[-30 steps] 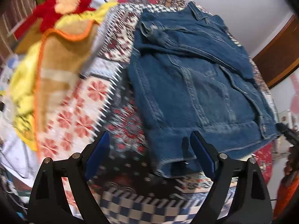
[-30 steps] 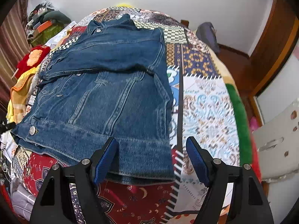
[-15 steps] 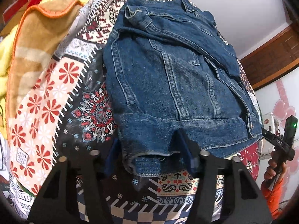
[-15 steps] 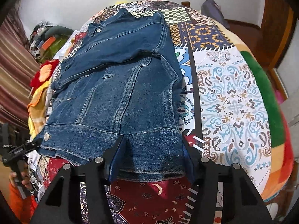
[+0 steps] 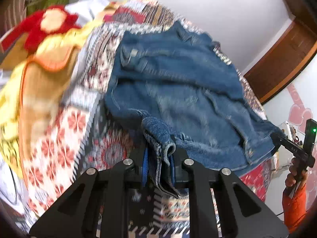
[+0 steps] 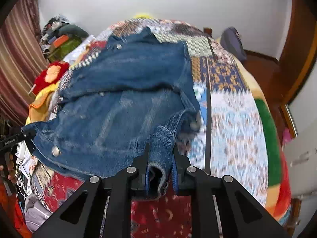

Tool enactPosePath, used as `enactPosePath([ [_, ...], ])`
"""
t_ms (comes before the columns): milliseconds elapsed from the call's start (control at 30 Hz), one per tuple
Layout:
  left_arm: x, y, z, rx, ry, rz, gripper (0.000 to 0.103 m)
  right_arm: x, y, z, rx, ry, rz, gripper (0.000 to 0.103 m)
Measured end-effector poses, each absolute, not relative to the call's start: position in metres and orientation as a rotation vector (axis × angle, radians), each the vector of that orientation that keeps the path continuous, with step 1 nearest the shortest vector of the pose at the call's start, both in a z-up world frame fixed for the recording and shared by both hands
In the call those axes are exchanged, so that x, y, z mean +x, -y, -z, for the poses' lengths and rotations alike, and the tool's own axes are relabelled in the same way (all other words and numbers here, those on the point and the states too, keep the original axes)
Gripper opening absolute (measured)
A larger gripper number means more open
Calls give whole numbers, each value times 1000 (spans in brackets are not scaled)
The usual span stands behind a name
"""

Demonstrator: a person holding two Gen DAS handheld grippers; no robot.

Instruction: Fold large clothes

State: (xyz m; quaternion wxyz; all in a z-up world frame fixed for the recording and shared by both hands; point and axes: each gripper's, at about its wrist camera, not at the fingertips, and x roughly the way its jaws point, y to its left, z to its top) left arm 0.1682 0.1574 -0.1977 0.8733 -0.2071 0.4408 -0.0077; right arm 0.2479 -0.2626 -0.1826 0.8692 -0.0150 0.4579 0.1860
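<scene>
A blue denim jacket (image 5: 178, 91) lies on a patchwork quilt, collar at the far end and sleeves folded across the chest; it also shows in the right wrist view (image 6: 122, 103). My left gripper (image 5: 158, 158) is shut on the jacket's bottom hem at one corner, with denim bunched between the blue pads. My right gripper (image 6: 160, 168) is shut on the hem at the other corner. Both corners are lifted off the quilt. The right gripper also shows at the jacket's far corner in the left wrist view (image 5: 285, 140).
The patchwork quilt (image 6: 233, 119) covers the bed. A yellow and orange blanket (image 5: 39, 75) with a red flower cushion (image 5: 47, 25) lies left of the jacket. A wooden door (image 5: 287, 59) stands at the right. Clutter sits by the striped curtain (image 6: 17, 69).
Both grippers went from open around the hem to shut on it. They have lifted the hem corners, and the lower jacket now bunches and rises from the quilt.
</scene>
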Motion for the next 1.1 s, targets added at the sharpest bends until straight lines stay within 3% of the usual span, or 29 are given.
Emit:
enactPosePath([
  [333, 234, -180, 135, -379, -753, 11, 15, 316, 227, 125, -91, -763, -391, 12],
  [600, 310, -203, 121, -374, -711, -74, 14, 406, 193, 97, -93, -697, -334, 12],
  [900, 391, -237, 121, -393, -704, -103, 14, 509, 157, 108, -87, -733, -287, 12],
  [1100, 448, -261, 157, -465, -767, -131, 14, 572, 136, 141, -99, -800, -248, 12],
])
